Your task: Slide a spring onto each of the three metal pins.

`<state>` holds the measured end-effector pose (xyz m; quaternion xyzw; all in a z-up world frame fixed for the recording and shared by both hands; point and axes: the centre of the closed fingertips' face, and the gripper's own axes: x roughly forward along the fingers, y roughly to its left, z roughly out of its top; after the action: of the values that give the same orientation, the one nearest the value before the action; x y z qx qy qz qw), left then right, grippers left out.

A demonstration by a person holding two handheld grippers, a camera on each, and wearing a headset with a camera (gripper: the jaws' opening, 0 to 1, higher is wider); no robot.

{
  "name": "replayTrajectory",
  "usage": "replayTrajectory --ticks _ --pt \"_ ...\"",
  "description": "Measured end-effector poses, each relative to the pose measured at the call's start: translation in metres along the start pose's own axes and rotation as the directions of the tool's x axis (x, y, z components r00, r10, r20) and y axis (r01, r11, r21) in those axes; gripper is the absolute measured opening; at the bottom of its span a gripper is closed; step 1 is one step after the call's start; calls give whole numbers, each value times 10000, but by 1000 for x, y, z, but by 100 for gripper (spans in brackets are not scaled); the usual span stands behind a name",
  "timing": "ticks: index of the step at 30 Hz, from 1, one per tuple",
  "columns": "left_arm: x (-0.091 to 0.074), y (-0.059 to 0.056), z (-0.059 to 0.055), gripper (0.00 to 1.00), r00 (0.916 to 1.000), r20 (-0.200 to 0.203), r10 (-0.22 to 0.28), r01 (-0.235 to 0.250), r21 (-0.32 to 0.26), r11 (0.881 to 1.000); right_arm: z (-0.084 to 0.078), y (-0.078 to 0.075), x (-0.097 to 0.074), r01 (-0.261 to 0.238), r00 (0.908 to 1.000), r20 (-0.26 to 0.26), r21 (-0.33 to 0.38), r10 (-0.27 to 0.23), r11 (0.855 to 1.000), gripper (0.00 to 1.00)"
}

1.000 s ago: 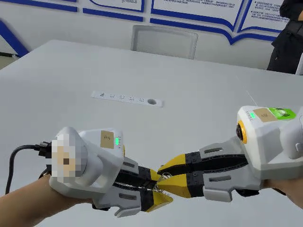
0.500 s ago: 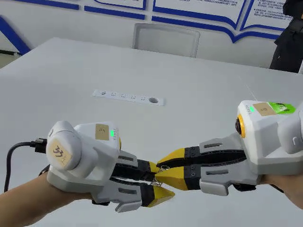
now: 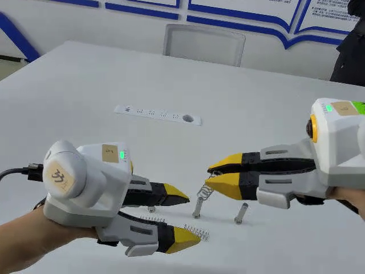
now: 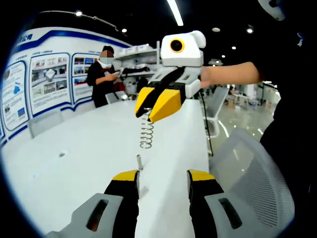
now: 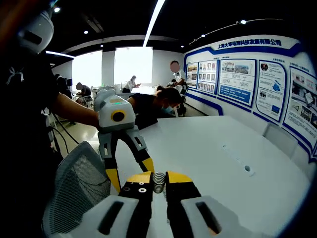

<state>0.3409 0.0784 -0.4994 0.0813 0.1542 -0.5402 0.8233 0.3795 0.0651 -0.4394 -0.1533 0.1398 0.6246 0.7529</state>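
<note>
Pinching a light, floppy spring (image 3: pixel 205 192) by its top coil, the right gripper (image 3: pixel 212 174) hangs it just above a standing pin (image 3: pixel 197 209), the left gripper (image 3: pixel 193 218) spread nearby; a lower hold would likely steady it.

On the left gripper (image 3: pixel 191 217), a round tan label (image 3: pixel 59 176) carries a handwritten mark we cannot read surely. On the far wall (image 5: pixel 297 106), a header (image 5: pixel 249 47) shows Chinese characters.
</note>
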Motion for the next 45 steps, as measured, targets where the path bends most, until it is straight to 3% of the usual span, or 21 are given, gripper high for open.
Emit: replayTrajectory --ticks 4,8,14,17,23,29,32,35,38,40,45 --pt "-9 7 2 45 9995 191 243 -241 -115 9996 -10 -31 -13 1143 9933 -215 179 -1139 9933 10" --pt "-21 19 -2 49 9978 125 658 -655 -237 9976 -23 -61 -27 2227 9740 -488 308 -2211 9744 10" --pt "-34 33 -7 55 9934 80 1141 -1136 -520 9922 -42 -79 -35 2756 9588 -857 506 -2707 9599 10" --pt "-41 40 -11 59 9910 33 1335 -1331 -619 9892 -56 -87 -36 3061 9465 -1188 371 -3000 9513 10" --pt "-52 45 -27 66 9879 -293 1526 -1547 -895 9839 -84 -95 -32 3291 9329 -1735 547 -3156 9427 10" --pt "-68 51 -43 76 9844 -675 1625 -1703 -1332 9763 -108 -97 -24 3319 9278 -2101 881 -3082 9392 10" --pt "-76 58 -49 78 9777 -848 1921 -2024 -1372 9696 -116 -96 -19 3359 9299 -2095 1498 -3022 9299 10" --pt "-81 65 -56 79 9698 -1005 2224 -2357 -1488 9604 -125 -97 -17 3451 9224 -2326 1375 -3084 9284 10" --pt "-82 69 -58 80 9649 -974 2438 -2574 -1681 9516 -130 -97 -14 3435 9216 -2418 1444 -3035 9280 10" --pt "-82 74 -60 81 9546 -1092 2771 -2908 -1404 9464 -133 -96 -12 3410 9207 -2511 1452 -2988 9288 10" --pt "-82 75 -63 84 9512 -1229 2830 -2987 -1370 9445 -139 -95 -9 3381 9174 -2702 1424 -2921 9303 11"
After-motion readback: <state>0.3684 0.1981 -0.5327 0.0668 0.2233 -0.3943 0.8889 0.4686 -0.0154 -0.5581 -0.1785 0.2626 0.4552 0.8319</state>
